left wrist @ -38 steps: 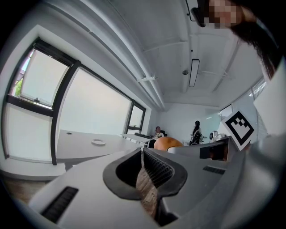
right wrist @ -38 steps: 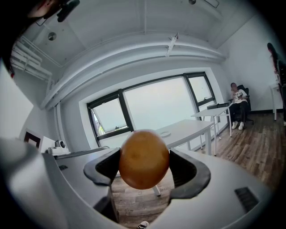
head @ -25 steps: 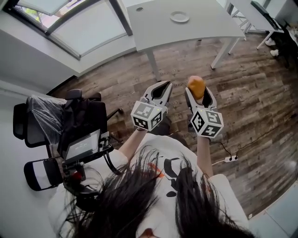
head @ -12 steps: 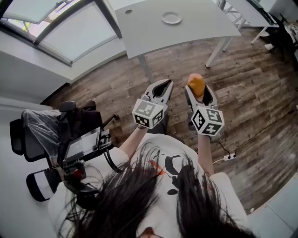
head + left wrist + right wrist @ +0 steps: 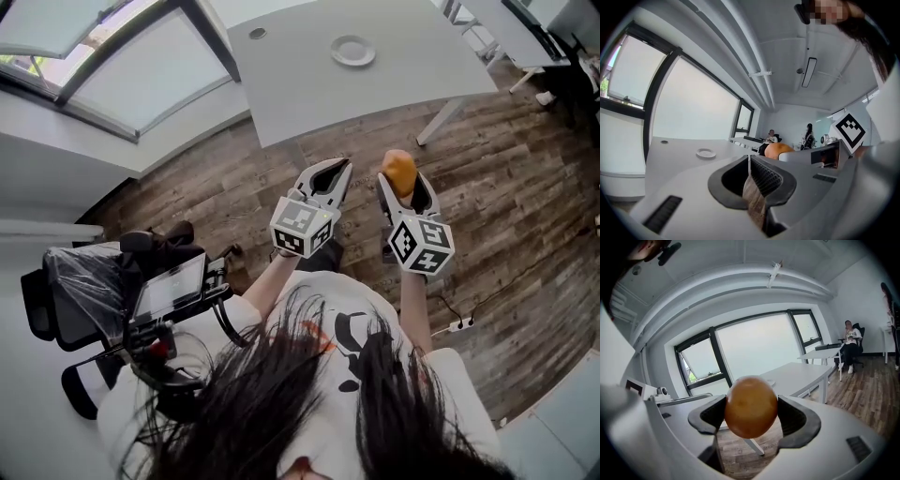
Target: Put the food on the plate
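One piece of food (image 5: 398,170), round, smooth-skinned and orange-brown, sat clamped between the jaws of the right gripper (image 5: 403,185). Its exact kind could not be told. It was up in the air over the wooden floor (image 5: 506,187), not yet near its goal.

In the right gripper view the jaws pressed on the food (image 5: 751,406) from both sides across its widest part, which looked like the soundest place to take it. It seemed light. Being round and glossy, it would probably slip if the squeeze eased, and roll once set down. Whether it was firm or soft could not be judged, so a gentle hold seemed wise.

Just beside it, the left gripper (image 5: 336,167) had its jaws drawn together on nothing. Its own view showed only floor through the slit behind the tips.

Well ahead, the small white plate (image 5: 352,50) lay bare on the grey table (image 5: 300,89).
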The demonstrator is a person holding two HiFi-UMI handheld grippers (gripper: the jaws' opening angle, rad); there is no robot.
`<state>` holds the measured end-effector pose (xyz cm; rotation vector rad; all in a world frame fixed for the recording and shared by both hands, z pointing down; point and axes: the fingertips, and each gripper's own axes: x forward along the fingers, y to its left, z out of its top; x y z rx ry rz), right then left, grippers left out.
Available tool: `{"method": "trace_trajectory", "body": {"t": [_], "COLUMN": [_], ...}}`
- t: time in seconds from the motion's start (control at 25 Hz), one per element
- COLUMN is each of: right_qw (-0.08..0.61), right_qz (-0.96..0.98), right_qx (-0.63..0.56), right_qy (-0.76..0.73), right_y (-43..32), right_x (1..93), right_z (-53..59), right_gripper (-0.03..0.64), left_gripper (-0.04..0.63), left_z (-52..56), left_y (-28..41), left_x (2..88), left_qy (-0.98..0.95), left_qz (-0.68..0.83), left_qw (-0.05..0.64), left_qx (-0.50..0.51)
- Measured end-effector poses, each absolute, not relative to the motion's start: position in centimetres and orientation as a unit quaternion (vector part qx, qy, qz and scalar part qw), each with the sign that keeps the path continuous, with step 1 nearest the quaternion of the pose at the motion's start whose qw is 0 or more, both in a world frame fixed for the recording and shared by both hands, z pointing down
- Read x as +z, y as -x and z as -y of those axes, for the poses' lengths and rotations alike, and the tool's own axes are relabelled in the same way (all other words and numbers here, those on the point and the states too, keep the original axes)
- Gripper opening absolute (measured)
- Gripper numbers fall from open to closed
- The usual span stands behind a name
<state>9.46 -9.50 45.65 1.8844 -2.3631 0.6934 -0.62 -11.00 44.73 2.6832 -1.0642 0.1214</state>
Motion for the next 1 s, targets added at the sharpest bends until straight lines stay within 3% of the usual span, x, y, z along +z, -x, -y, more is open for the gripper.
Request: {"method": "trace_trajectory", "body": {"t": [1.0], "right_qw": [0.035], "right_qz": [0.750], "right_qx": [0.230], "right_qy": [-0.619], "right_y": [-7.7], "right_x": [46.0], "right_z": [21.9], "right_gripper": [0.351], "left_gripper": [0.007], "left_z": [23.7], "left_y": [3.3], "left_x": [46.1], "left_qy": [-0.924], "left_qz": [0.352], "left_qw": [0.142], "left_qx": [0.048]}}
